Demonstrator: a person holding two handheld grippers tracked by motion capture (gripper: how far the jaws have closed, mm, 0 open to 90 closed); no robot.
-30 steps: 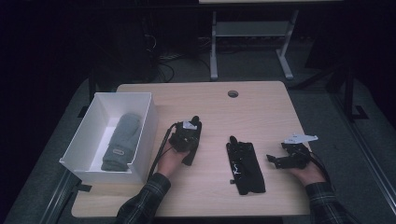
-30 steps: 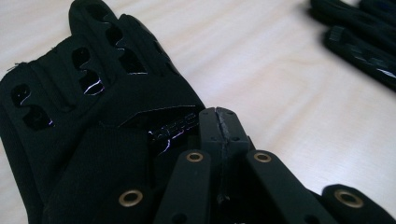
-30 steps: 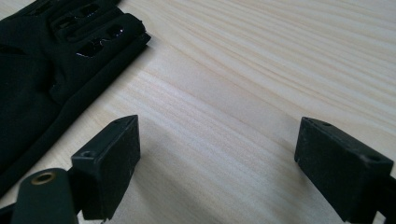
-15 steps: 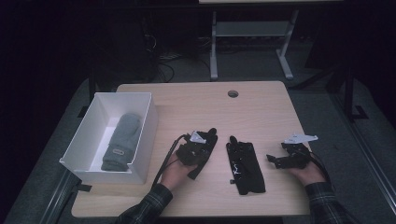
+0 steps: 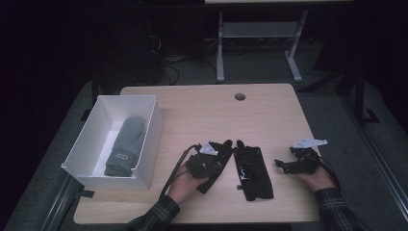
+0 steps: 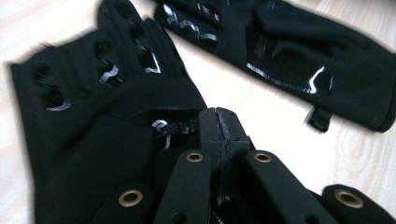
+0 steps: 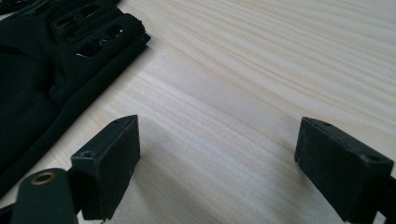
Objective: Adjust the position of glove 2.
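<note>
Left claw [image 5: 226, 147] at desk [image 5: 202, 110] centre-front, clamped on black glove [image 5: 214, 166] lying under hand. Second black glove [image 5: 252, 171] flat just beside it, to right, fingers pointing away from person. Right claw [image 5: 281, 164] near desk's right edge, jaws apart, nothing between them, aimed toward second glove. White box [image 5: 149, 139] at desk's left, grey mitten [image 5: 124, 147] inside. Round hole [image 5: 239, 96] near far edge.
</note>
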